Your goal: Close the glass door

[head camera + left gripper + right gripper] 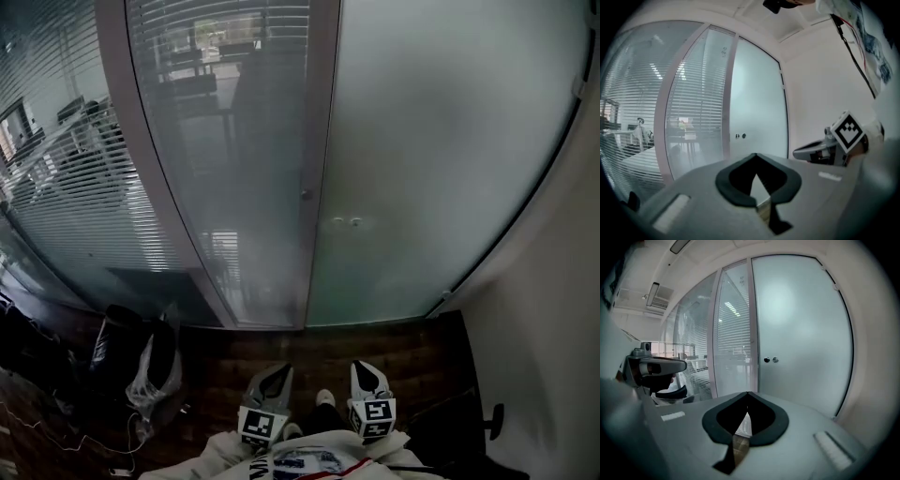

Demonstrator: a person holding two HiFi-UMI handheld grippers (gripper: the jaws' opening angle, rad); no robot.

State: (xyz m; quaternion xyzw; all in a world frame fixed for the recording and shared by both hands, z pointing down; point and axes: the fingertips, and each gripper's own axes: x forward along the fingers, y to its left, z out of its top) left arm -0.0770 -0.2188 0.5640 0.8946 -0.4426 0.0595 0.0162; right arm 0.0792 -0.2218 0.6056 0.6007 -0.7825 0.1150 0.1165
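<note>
The glass door (450, 169) is one tall frosted pane, pale grey-green and milky all over, and nothing shows through it. It stands upright at the far side of the dark floor (394, 352), to the right of a slatted glass partition (225, 141). Its left edge lies flush along a pale upright post (319, 141) with no gap showing, so it looks shut. Two small round fittings (347, 222) sit side by side near that left edge, about mid-height. High on the right edge, next to the white wall (553, 328), is a small bracket (577, 86), hinge-like.

Glass door (450, 141) top off-frame, head view
</note>
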